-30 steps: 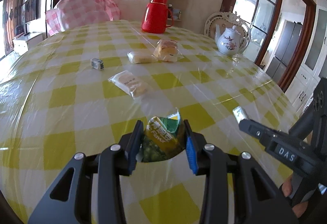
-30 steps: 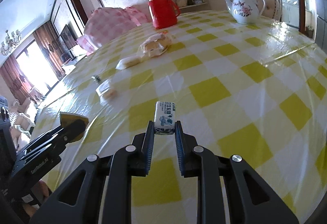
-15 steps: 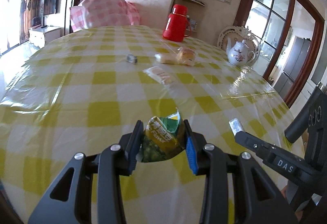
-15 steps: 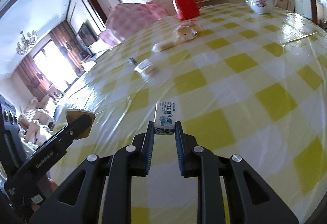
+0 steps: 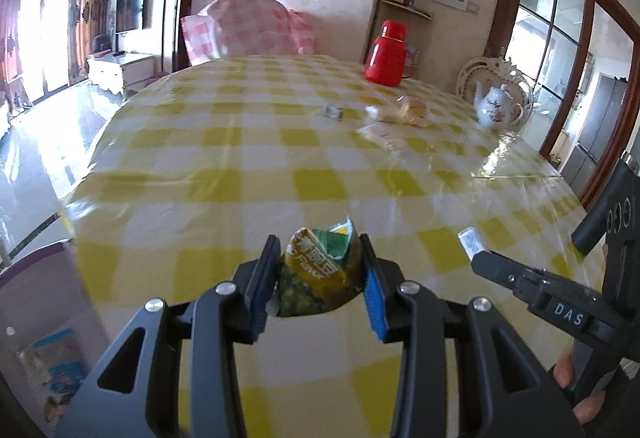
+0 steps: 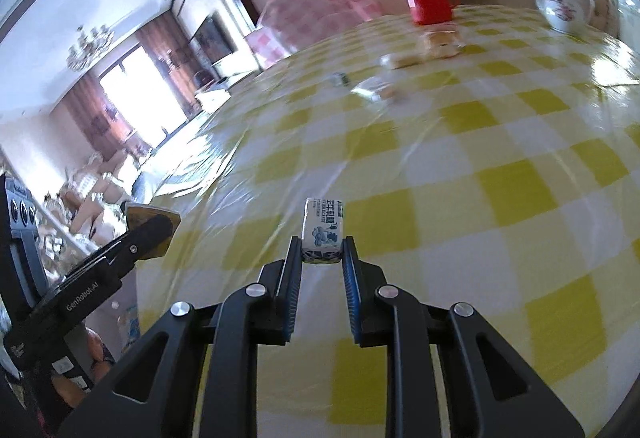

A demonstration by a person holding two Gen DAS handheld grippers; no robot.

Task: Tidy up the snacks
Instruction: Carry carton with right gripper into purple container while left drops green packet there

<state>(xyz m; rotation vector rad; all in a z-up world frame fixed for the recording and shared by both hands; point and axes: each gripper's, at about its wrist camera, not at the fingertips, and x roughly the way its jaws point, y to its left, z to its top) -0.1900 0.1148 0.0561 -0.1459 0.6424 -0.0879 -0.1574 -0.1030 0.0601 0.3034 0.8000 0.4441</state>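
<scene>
The left gripper (image 5: 320, 270) has its fingers closed partway on a green crumpled pea snack packet (image 5: 318, 278), which fills the gap between the blue pads and is carried above the near edge of the worktop (image 5: 240, 166). The right gripper (image 6: 321, 258) has its fingers drawn in tight on a small white-and-blue candy packet (image 6: 322, 230), standing upright between the tips, also over the yellow-checked worktop.

At the lower left of the left wrist view a pale bin with a purple rim (image 5: 36, 266) sits beside the worktop's edge; blurred blue-and-white packets (image 5: 56, 362) lie inside it.

Further out on the worktop lie a clear-wrapped pastry (image 5: 380, 136), a wrapped bun (image 5: 412, 108) touching a pale roll (image 5: 378, 113), and a small silver-wrapped piece (image 5: 334, 113). Behind them stand a red thermos jug (image 5: 386, 54) and a white floral teapot (image 5: 498, 108).

Compared with a second ago, both grips are unchanged, but the loose snacks, jug and teapot look smaller and farther, and the bin has come into view on the left.
</scene>
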